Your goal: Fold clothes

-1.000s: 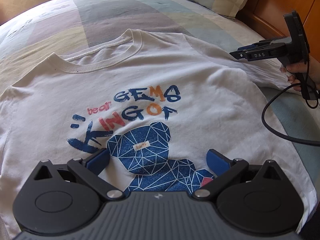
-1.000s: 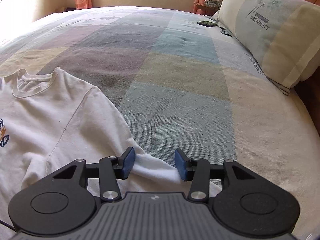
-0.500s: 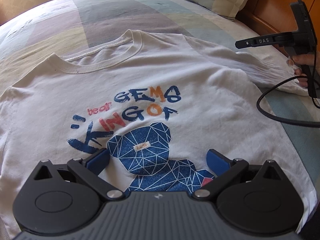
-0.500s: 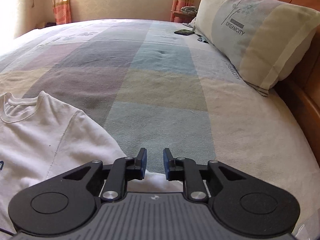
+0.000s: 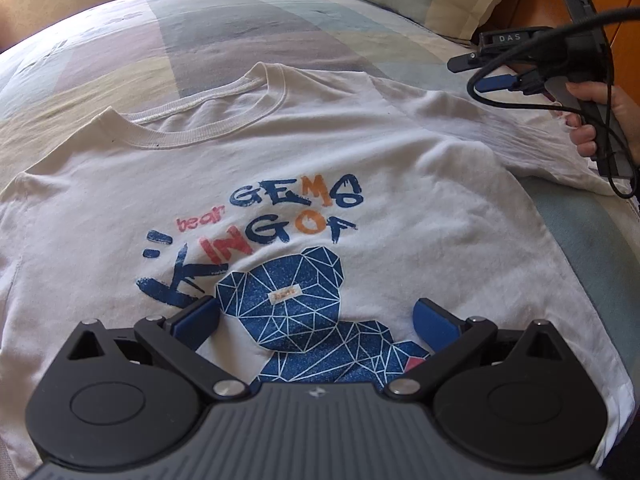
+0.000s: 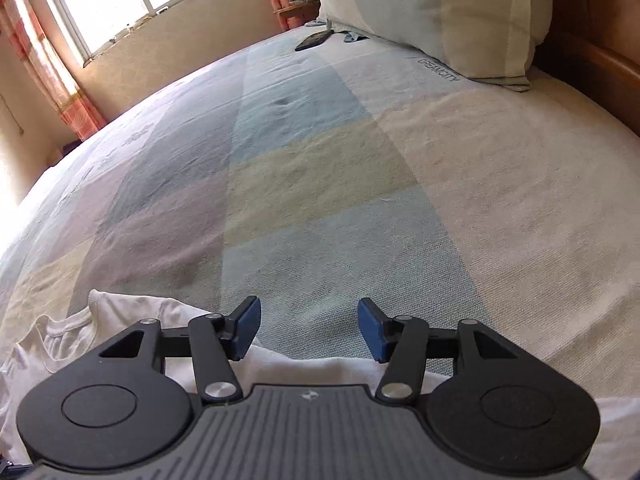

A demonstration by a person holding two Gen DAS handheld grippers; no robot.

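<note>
The bed [image 5: 200, 28] carries a white T-shirt [image 5: 360, 152] spread flat, print up, collar toward the pillow [image 6: 440, 8]; it looks light, limp and easily rucked, so I judge a pinch at a sleeve hem or shoulder seam the best hold. The left gripper [image 5: 316, 316] hovers wide and empty over the bear print as before, whereas the right gripper [image 6: 308, 328], half a second ago nearly closed above the sleeve edge, has just been opening, rolled and lifted slightly, nothing between its jaws.

Left wrist view: close, angled down over T-shirt [image 5: 360, 168]; right wrist view: faces pillow [image 6: 440, 12]; both share bed [image 6: 400, 200]
</note>
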